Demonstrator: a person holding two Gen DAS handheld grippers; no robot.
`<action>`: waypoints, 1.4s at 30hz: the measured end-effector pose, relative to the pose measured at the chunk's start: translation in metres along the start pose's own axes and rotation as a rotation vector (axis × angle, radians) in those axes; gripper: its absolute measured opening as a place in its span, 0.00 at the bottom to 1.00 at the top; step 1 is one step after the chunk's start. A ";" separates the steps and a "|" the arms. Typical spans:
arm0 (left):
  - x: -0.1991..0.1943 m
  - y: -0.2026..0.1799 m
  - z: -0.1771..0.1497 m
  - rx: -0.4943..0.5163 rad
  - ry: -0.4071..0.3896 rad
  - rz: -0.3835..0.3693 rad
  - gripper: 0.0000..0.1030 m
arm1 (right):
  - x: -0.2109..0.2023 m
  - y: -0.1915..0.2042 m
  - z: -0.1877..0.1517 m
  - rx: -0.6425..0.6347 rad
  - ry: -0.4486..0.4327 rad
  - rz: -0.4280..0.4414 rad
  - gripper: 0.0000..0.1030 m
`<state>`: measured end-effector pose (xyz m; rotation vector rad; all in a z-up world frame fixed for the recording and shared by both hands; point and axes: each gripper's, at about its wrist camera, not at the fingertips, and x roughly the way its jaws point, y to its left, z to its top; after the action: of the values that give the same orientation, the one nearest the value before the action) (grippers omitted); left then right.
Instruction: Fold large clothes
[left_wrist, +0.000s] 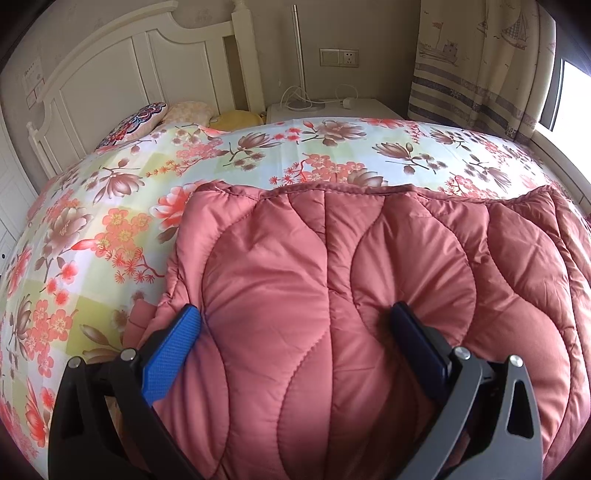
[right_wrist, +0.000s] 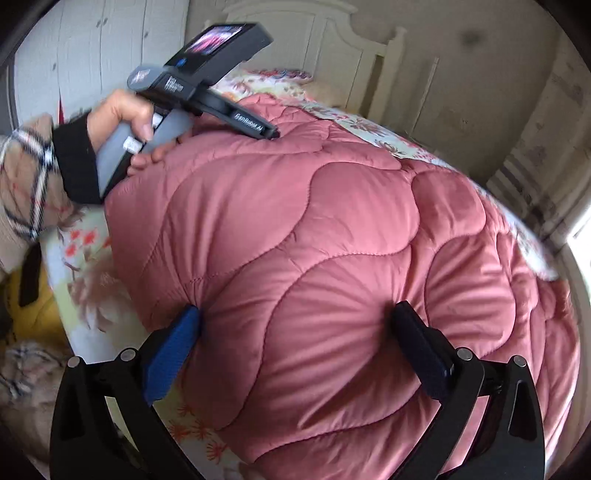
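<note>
Bulging between both grippers' spread jaws, pink quilted coat (left_wrist: 295, 280).

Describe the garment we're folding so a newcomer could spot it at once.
Start at the bed with the floral-print sheet, below the white wooden headboard. Spread across its near side lies the pink quilted padded coat. It is plain and puffy with wavy stitched lines, unlike the flat flowered sheet around it.
</note>
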<state>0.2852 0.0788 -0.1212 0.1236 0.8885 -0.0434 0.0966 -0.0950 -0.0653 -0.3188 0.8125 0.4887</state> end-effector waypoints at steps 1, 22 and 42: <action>0.000 0.000 0.000 0.000 0.000 -0.001 0.98 | -0.006 -0.001 0.002 0.018 0.007 -0.006 0.95; 0.000 0.001 0.000 0.003 -0.001 -0.003 0.98 | -0.042 -0.124 0.054 0.417 -0.143 -0.117 0.95; -0.001 0.002 0.001 -0.014 -0.001 -0.017 0.98 | -0.007 -0.197 0.017 0.667 -0.001 -0.331 0.93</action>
<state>0.2855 0.0803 -0.1196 0.1031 0.8888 -0.0536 0.2074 -0.2556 -0.0315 0.1662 0.8555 -0.1045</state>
